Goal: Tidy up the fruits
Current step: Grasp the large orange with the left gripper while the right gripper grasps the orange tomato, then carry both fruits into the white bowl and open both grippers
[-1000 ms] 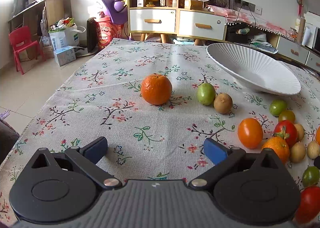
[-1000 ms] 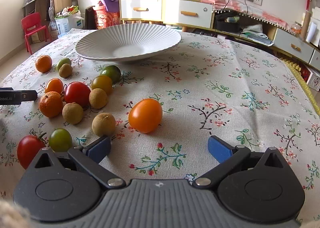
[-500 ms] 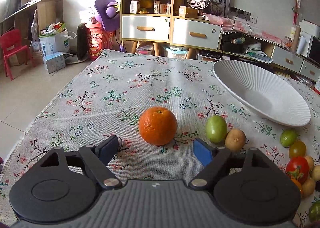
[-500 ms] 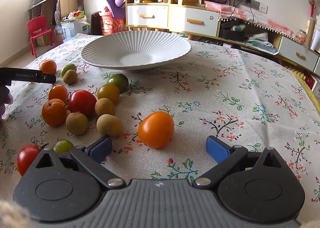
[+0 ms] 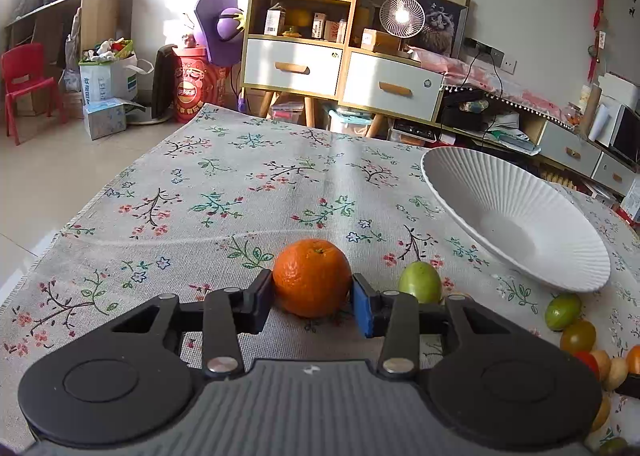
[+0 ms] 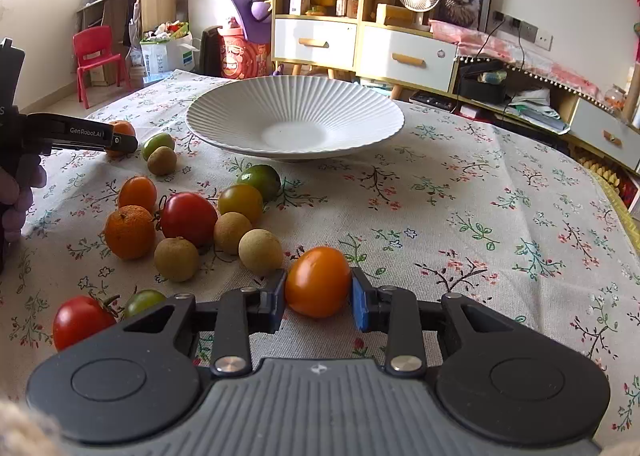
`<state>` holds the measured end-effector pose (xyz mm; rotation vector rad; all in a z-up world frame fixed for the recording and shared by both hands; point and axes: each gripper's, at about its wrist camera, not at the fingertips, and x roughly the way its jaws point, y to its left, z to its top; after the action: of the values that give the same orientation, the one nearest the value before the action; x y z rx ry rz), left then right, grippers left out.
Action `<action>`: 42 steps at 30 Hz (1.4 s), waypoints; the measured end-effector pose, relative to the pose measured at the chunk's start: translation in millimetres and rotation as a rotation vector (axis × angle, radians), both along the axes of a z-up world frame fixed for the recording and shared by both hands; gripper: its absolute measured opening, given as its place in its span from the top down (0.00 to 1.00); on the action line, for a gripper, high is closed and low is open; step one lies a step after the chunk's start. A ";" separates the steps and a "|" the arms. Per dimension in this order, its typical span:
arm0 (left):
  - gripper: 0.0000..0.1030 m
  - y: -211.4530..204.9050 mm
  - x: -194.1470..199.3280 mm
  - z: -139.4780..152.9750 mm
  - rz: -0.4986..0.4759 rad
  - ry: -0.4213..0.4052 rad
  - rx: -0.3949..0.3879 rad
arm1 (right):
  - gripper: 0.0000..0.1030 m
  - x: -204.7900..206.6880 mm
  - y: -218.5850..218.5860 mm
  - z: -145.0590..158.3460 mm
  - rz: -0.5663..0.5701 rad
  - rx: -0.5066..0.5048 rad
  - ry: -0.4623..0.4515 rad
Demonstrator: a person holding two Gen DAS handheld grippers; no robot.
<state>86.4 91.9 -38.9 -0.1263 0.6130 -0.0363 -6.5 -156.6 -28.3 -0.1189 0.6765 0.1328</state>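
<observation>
My left gripper (image 5: 313,302) has its jaws closing on an orange mandarin (image 5: 312,276) that rests on the flowered tablecloth, and both blue pads touch its sides. In the right wrist view my right gripper (image 6: 318,306) is closing the same way on an orange tomato (image 6: 318,280), pads against both sides. A white ribbed bowl (image 5: 460,192) (image 6: 240,108) stands empty behind the fruits. The left gripper (image 6: 116,140) also shows at the far left of the right wrist view, held by a hand (image 6: 16,192).
A green fruit (image 5: 420,282) lies just right of the mandarin. Left of the orange tomato lie a red tomato (image 6: 188,218), a second mandarin (image 6: 130,232), several brown longans (image 6: 260,250) and small green and yellow tomatoes. Cabinets and a red chair (image 6: 96,56) stand beyond the table.
The left gripper advanced to the mandarin and its wide jaws came together around it. The right gripper's jaws closed from wide open onto the orange tomato.
</observation>
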 end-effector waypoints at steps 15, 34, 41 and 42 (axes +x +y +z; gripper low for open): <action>0.67 -10.5 -5.0 20.7 -0.061 0.039 -0.006 | 0.72 8.3 0.1 14.6 -0.011 0.019 -0.002; 0.67 -62.7 40.0 36.2 -0.289 -0.005 -0.015 | 0.72 93.2 -14.3 47.3 0.048 0.165 -0.035; 0.67 -83.9 57.9 20.8 -0.372 0.024 -0.009 | 0.72 120.8 -18.5 35.7 0.073 0.177 0.020; 0.67 -85.7 59.4 18.6 -0.380 0.027 -0.008 | 0.72 123.6 -19.4 33.7 0.072 0.176 0.028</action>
<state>145.8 6.2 -20.3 -0.0162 0.6574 -0.4050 117.1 -176.0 5.4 0.0275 0.6855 0.2622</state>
